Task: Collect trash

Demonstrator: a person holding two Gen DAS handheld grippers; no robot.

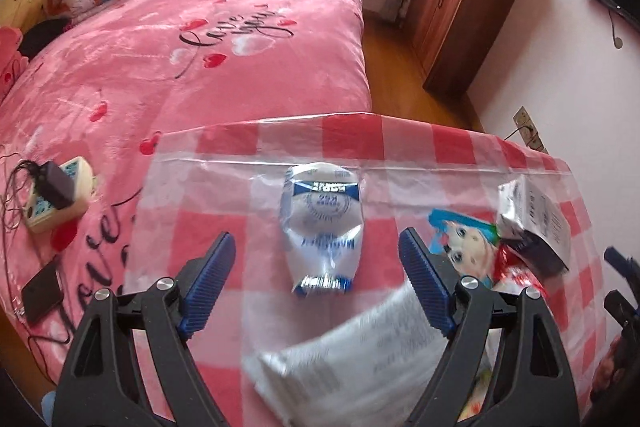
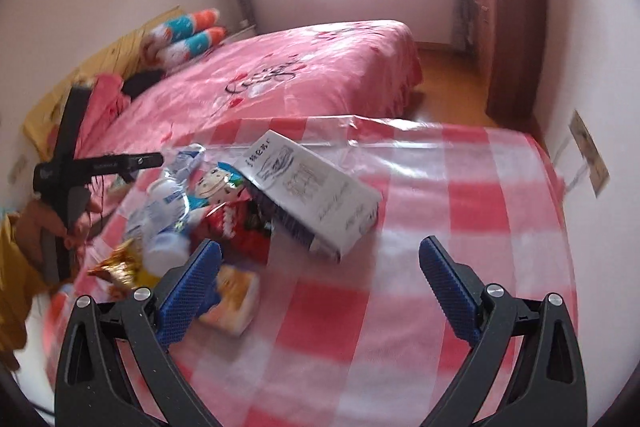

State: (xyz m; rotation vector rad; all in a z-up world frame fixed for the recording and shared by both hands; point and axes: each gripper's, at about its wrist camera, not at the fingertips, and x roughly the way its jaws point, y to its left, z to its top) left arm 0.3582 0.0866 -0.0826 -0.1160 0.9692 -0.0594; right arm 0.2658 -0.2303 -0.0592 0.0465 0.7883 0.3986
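Observation:
My left gripper (image 1: 318,243) is open over a table (image 1: 460,143) with a red-and-white checked cloth under clear plastic. A crumpled white-and-blue wrapper (image 1: 320,227) lies flat just beyond and between its blue pads, untouched. A blurred white packet (image 1: 352,359) sits lower between the fingers; no pad presses on it. To the right are a cartoon snack wrapper (image 1: 464,247) and a white carton (image 1: 536,211). My right gripper (image 2: 320,245) is open and empty above the cloth. Ahead of it lie the white carton (image 2: 316,195), the cartoon wrapper (image 2: 212,187), a gold wrapper (image 2: 120,263) and an orange packet (image 2: 236,299).
A pink bed (image 1: 180,67) runs along the table's left and far side, with a power strip (image 1: 60,195) and a phone (image 1: 42,291) on it. A brown cabinet (image 1: 460,19) stands against the right wall. The left tool's black frame (image 2: 72,163) and a hand show at the left.

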